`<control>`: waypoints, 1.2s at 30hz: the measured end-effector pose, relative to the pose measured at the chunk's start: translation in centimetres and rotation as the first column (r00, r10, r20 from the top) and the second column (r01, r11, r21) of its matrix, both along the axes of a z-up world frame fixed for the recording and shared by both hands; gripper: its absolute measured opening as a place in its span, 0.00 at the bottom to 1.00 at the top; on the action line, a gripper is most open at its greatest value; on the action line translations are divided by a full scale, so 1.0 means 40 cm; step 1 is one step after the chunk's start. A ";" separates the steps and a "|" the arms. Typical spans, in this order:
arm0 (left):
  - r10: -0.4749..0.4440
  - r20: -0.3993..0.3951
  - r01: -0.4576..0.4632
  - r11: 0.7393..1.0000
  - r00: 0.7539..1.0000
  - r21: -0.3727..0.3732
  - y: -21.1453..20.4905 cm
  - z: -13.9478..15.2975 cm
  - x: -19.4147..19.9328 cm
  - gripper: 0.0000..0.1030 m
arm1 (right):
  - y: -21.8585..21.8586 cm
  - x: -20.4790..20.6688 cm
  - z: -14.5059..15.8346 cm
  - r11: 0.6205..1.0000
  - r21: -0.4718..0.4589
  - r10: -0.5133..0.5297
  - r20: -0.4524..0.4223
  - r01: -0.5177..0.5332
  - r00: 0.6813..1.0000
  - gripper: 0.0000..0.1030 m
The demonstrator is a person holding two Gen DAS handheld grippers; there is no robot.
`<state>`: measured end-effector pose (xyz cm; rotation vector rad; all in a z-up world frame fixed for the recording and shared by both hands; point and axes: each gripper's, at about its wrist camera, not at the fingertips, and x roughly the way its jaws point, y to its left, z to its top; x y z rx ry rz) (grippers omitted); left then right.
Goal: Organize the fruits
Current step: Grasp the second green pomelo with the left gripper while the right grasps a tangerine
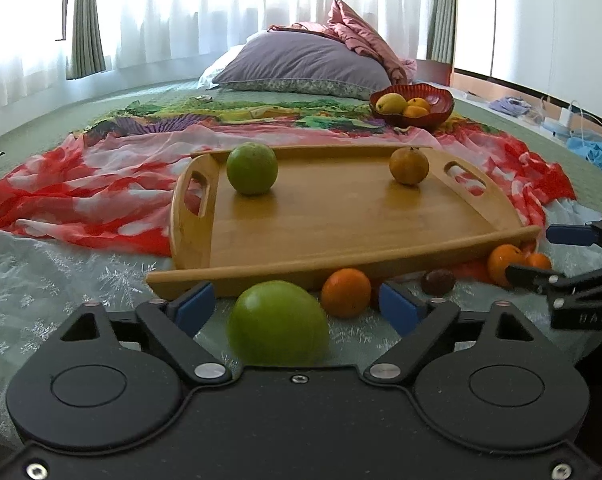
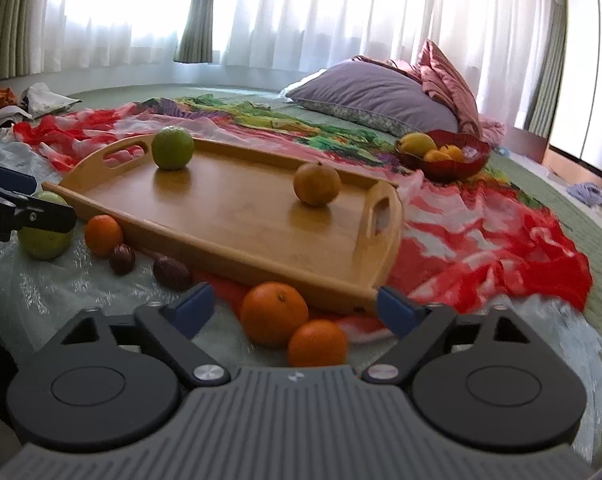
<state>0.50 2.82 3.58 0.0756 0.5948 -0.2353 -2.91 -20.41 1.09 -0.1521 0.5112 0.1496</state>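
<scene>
A wooden tray (image 1: 341, 220) (image 2: 237, 216) lies on the bed and holds a green fruit (image 1: 252, 168) (image 2: 173, 148) and a dull orange fruit (image 1: 409, 166) (image 2: 317, 184). My left gripper (image 1: 297, 304) is open around a green fruit (image 1: 279, 330) (image 2: 45, 236) in front of the tray, with an orange (image 1: 345, 293) (image 2: 103, 235) beside it. My right gripper (image 2: 297, 306) is open around two oranges (image 2: 274, 313) (image 2: 317, 343) at the tray's near corner; it also shows in the left wrist view (image 1: 541, 254). Two dark fruits (image 2: 121, 259) (image 2: 173, 274) lie between.
A red bowl (image 1: 433, 114) (image 2: 457, 164) with yellow and orange fruit stands beyond the tray. A purple pillow (image 1: 305, 64) and pink blanket lie at the back. A red patterned cloth (image 1: 93, 200) spreads under the tray. Curtains hang behind.
</scene>
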 end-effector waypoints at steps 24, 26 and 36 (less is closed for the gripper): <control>0.037 0.003 -0.037 0.999 0.999 0.036 0.007 -0.032 -0.010 0.57 | -0.041 -0.032 -0.017 1.000 0.009 -0.022 -0.088 0.023 0.996 0.41; 0.044 -0.011 -0.044 0.999 0.999 0.029 0.008 -0.038 -0.002 0.57 | -0.042 -0.026 -0.023 0.999 0.024 -0.022 -0.098 0.025 0.995 0.39; 0.064 -0.015 -0.064 0.998 0.998 0.004 0.011 -0.050 -0.003 0.54 | -0.045 -0.021 -0.019 0.998 0.033 -0.043 -0.092 0.046 0.995 0.34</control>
